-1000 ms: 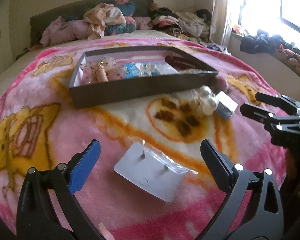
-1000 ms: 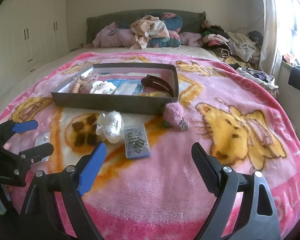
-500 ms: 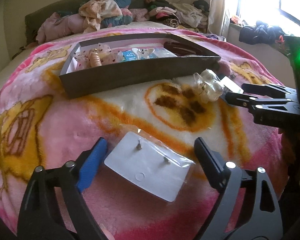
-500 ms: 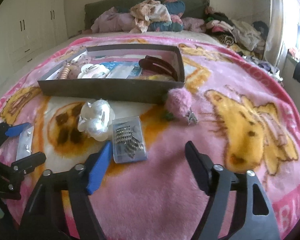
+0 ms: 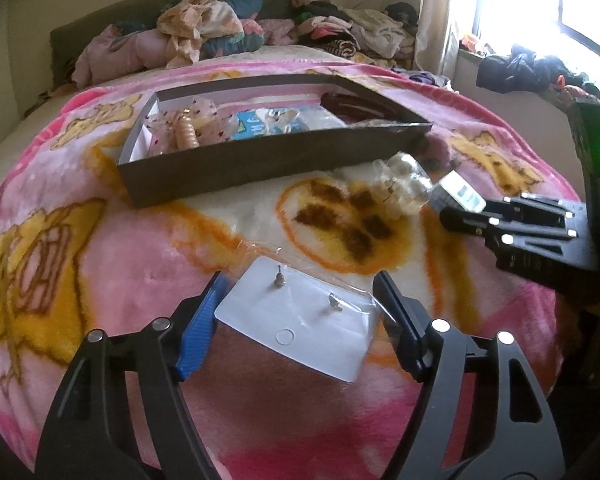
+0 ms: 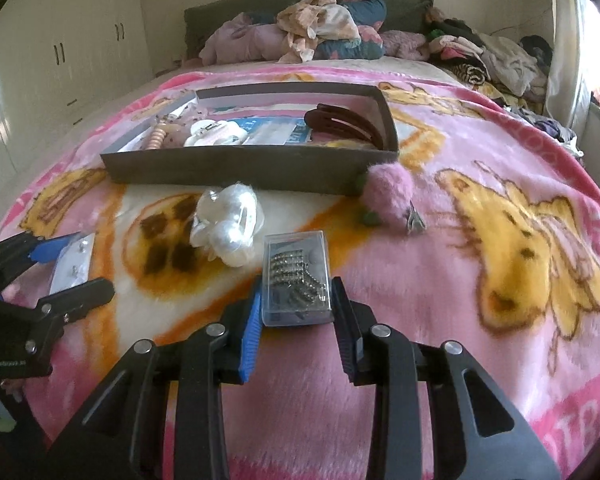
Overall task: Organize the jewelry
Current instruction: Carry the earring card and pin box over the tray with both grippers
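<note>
A white earring card in a clear bag lies on the pink blanket between the fingers of my left gripper. Its jaws are closing and the pads stand at the card's edges without squeezing it. My right gripper is closing too, with both pads against the sides of a small clear box of dark hair clips. A dark open tray with hair accessories sits farther up the bed. From the left wrist, the right gripper shows at the right edge, next to the box.
A pearl hair clip and a pink pompom clip lie on the blanket in front of the tray. Clothes are piled at the headboard. White wardrobes line the left wall and a window is on the right.
Both grippers have narrowed. The left fingers came in to the card's edges. The right gripper moved forward and left, and closed around the clear box.
</note>
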The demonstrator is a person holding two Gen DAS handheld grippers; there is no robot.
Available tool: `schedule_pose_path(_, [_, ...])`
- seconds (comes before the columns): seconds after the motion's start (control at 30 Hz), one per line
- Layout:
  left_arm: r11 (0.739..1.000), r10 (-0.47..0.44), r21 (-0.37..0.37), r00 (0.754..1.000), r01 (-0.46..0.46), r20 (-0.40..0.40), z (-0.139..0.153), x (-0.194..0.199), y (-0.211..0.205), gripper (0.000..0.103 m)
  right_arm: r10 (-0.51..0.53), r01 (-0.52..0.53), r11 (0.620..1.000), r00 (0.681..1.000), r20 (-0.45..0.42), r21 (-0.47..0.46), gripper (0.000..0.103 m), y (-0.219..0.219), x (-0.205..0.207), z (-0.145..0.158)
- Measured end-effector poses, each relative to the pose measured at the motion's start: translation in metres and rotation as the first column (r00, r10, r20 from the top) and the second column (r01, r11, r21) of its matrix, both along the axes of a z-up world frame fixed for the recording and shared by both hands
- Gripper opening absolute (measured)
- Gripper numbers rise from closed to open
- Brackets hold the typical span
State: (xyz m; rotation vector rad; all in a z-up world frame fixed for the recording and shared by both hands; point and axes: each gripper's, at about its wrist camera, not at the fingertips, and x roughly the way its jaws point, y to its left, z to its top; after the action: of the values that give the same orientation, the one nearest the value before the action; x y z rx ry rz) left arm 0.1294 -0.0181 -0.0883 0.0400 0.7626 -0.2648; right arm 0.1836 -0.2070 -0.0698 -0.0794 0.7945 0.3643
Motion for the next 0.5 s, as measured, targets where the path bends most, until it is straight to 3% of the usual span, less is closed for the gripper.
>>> schedule_pose_path(0.5, [0.999, 0.031, -0.034, 0.996, -0.028, 0.081, 0.038, 0.008, -0.002, 0.065, 0.027, -0.029, 0.999, 0.997, 0.068, 0.035, 0.031, 0.003, -0.016, 0.032])
